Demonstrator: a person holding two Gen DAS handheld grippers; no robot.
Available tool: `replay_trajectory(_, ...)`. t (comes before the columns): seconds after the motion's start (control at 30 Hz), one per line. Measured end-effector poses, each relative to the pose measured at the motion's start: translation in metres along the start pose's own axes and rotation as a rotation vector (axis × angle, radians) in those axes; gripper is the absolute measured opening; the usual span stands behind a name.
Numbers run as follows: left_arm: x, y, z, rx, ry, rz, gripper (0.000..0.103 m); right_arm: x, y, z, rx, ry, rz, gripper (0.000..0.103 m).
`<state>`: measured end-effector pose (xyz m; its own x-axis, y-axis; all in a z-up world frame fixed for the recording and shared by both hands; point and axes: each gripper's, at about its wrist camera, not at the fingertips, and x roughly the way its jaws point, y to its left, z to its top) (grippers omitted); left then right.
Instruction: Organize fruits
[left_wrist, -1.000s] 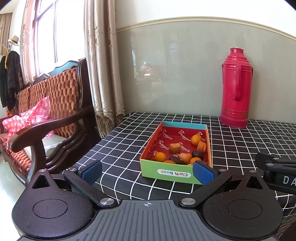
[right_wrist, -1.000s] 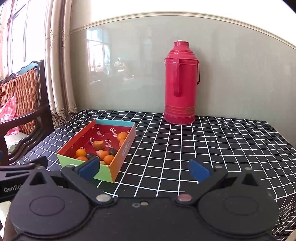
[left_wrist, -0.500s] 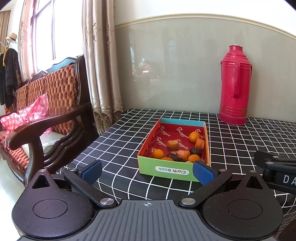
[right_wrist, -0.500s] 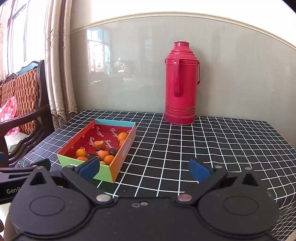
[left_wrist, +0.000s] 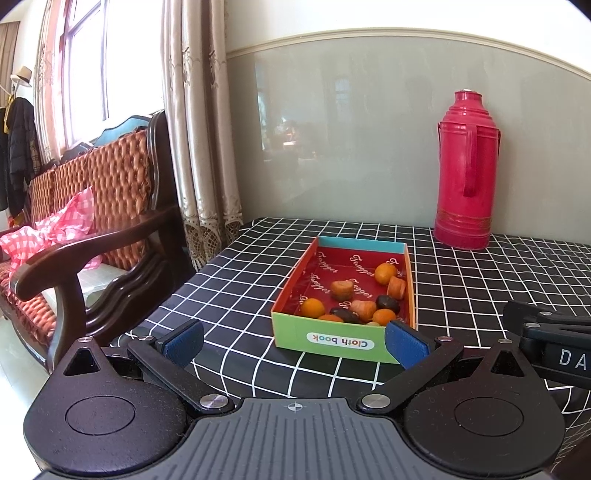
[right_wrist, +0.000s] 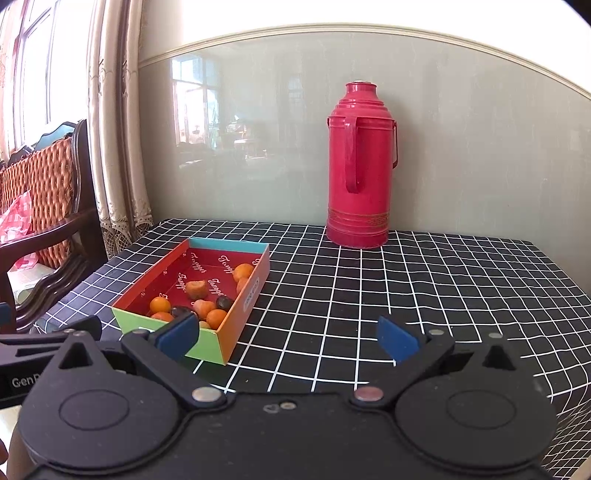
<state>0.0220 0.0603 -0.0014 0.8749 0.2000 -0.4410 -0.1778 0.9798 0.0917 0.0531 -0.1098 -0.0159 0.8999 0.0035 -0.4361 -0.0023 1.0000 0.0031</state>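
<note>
On the desk (left_wrist: 258, 266), in a shallow cardboard box (left_wrist: 341, 341), we see small round orange and dark fruits (left_wrist: 384, 273). A smooth red thermos (right_wrist: 360, 166) stands behind, well apart. Our left gripper (left_wrist: 295, 341) and right gripper (right_wrist: 288, 338) hold fingers wide, empty.

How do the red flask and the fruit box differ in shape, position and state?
The red flask stands tall and upright by the back wall; the fruit box lies low and flat nearer the tools. The flask is capped, the box open-topped, showing small fruits. The flask is all red, the box multicoloured. Both rest on the checked tablecloth.
</note>
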Motion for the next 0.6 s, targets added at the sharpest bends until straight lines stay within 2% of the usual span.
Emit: replay_trajectory(0.6,0.0009,0.0010,0.0007,-0.008,0.005,-0.006,0.103,-0.0005,0.0007,0.0003,-0.001,-0.004,-0.001,0.097)
